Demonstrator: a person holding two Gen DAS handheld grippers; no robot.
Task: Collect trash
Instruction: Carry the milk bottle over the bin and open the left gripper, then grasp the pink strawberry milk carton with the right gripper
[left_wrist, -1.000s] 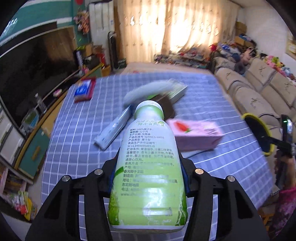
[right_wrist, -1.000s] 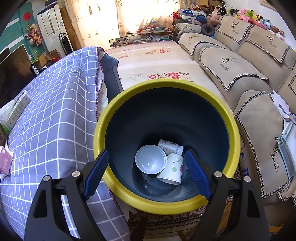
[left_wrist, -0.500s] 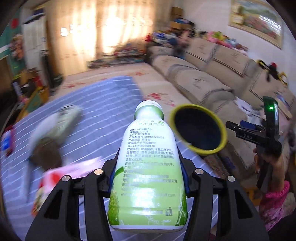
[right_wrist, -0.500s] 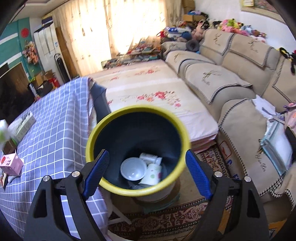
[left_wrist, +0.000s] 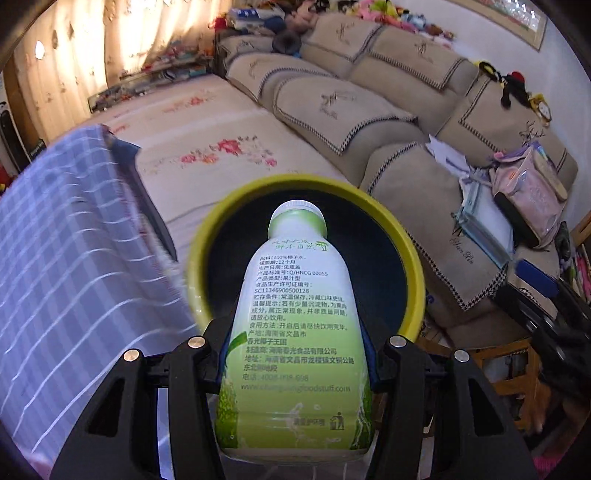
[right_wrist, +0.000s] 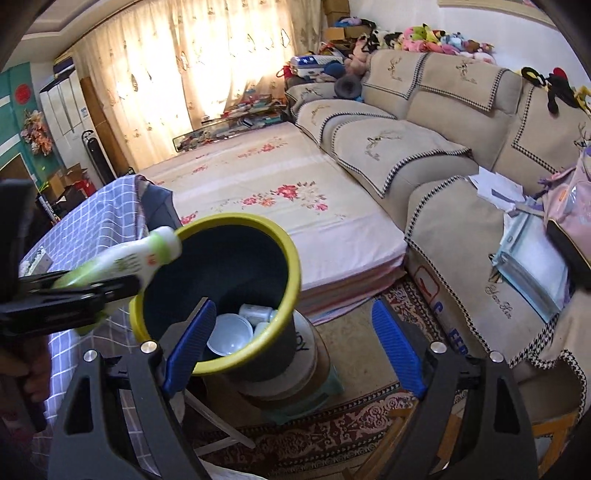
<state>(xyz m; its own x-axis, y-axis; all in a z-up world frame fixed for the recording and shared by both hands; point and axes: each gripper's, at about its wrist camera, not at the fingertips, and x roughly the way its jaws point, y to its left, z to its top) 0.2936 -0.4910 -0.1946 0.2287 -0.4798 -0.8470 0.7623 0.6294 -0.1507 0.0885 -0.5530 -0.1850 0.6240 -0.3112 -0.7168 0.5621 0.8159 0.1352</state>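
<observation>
Now the green-and-white bottle (left_wrist: 295, 332) sits clamped between the jaws of the left gripper (left_wrist: 295, 354), cap forward, its neck already over the near rim of the yellow-rimmed trash bin (left_wrist: 413, 258). From the right wrist view the bottle (right_wrist: 122, 262) tilts cap-up at the bin's (right_wrist: 291, 258) left edge, with most of its body outside the opening. Releasing here would likely clip the rim, so the better move is to carry it further over the dark mouth, tip the cap downward, then part the jaws. A white bowl (right_wrist: 229, 334) and cups (right_wrist: 255, 314) lie at the bottom, leaving plenty of room. The right gripper (right_wrist: 291, 347) hangs near the bin with its jaws wide and holding nothing; it should keep out of the drop path. Beside the bin, the surface wears a checked cloth (left_wrist: 55, 258).
</observation>
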